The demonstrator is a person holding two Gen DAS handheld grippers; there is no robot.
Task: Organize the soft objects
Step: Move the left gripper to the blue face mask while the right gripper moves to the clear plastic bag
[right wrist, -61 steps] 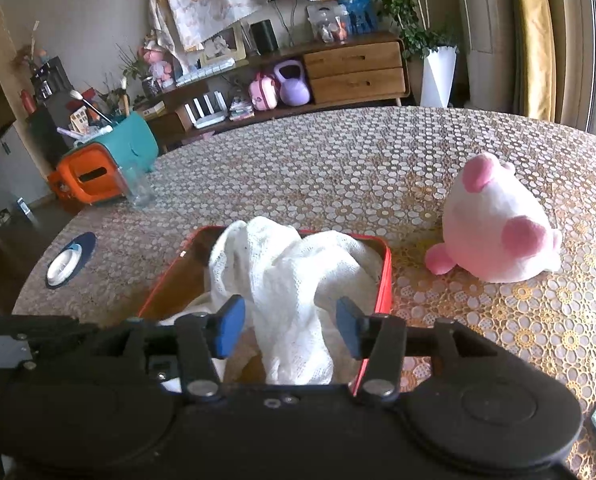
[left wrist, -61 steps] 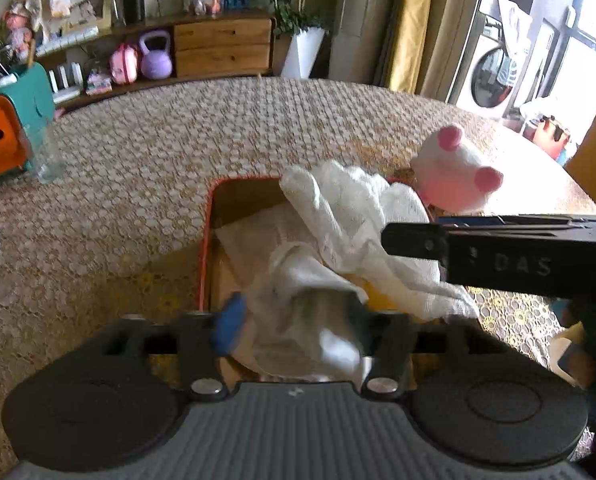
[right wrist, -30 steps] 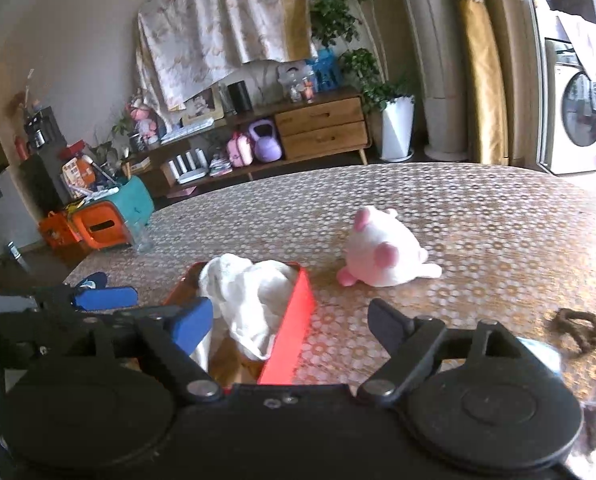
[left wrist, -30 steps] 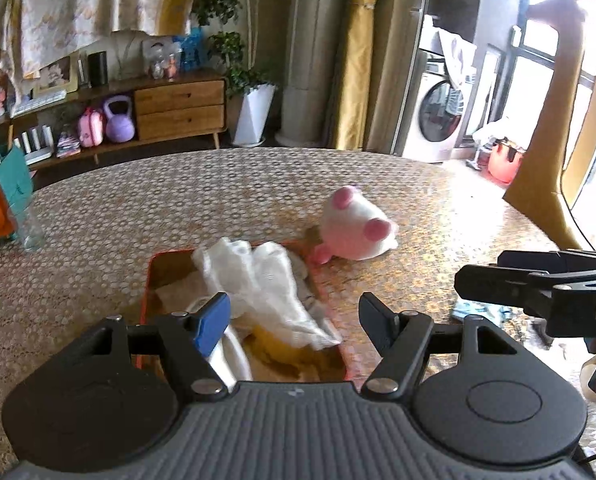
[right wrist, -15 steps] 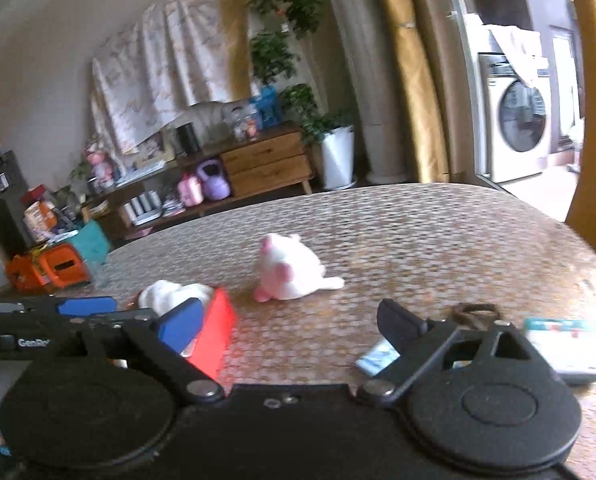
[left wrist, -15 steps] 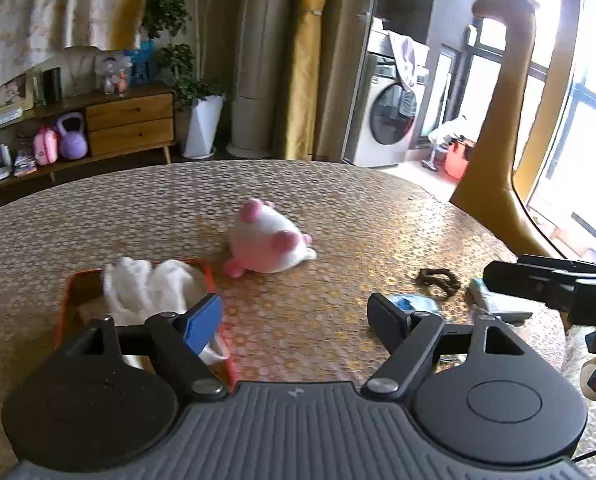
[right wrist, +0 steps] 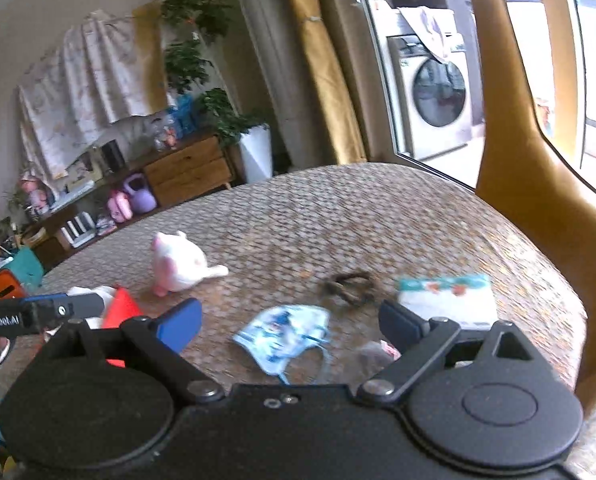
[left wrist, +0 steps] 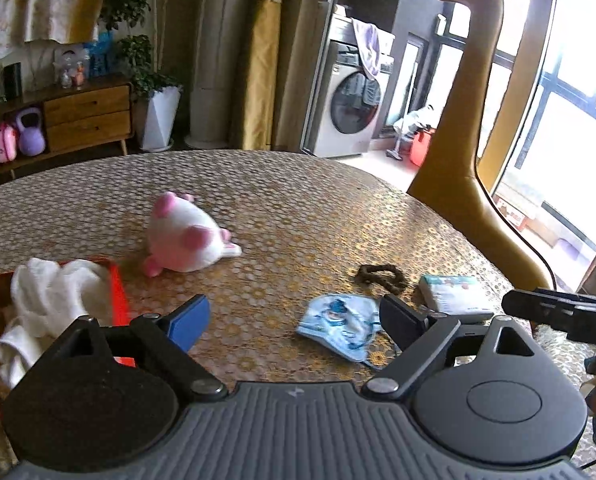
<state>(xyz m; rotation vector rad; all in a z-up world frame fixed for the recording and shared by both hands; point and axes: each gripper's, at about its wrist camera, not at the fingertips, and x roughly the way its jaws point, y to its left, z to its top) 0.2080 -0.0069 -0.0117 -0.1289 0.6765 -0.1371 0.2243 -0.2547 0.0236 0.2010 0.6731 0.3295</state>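
Note:
My left gripper hangs over the table, its jaws opening with nothing between them. Just beyond its fingertips lies a blue printed face mask. An orange tray at the left holds a crumpled white cloth. A pink and white plush toy lies beside the tray. My right gripper is open and empty, with the mask on the table under its gap. A brown hair scrunchie and a tissue pack lie further right.
A tall mustard giraffe figure stands at the table's right edge. A small clear packet lies near my right fingertip. One finger of the left gripper reaches in at the left. Patterned tablecloth stretches behind the plush.
Both grippers have let go of the white cloth, which stays in the tray, and swung right with their jaws widening. The mask, scrunchie and tissue pack have come into view.

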